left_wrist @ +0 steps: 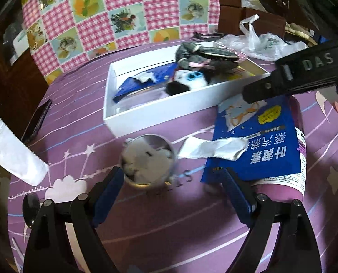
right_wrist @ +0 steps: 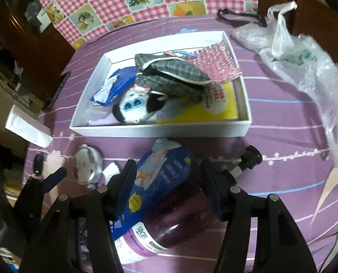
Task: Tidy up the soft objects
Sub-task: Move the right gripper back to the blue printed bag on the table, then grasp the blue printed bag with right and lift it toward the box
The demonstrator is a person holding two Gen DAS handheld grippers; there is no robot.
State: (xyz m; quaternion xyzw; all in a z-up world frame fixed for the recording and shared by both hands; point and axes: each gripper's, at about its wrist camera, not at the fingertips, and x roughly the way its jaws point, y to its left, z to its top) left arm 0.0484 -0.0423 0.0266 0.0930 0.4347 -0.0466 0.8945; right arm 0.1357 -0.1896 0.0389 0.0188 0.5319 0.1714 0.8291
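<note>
Both tongs hang over the purple cloth, on the near side of the white box. Left gripper is released, its blue-padded fingers spread wide with only cloth between them; the round metal tin, stuffed with white pieces, sits just ahead of its left finger, between the gripper and the box. Right gripper straddles a dark purple bottle lying on its side in front of the box, with a blue pouch draped over the bottle; whether its pads actually press on the bottle I cannot tell.

Inside the box lie the soft things: a black-and-white plush toy with blue eyes near the front wall, a grey plaid fabric pouch piled over it toward the back, a second blue packet at the left end, and pink bubble wrap at the right end. A clear plastic bag lies on the cloth right of the box, a white packet left of it.
</note>
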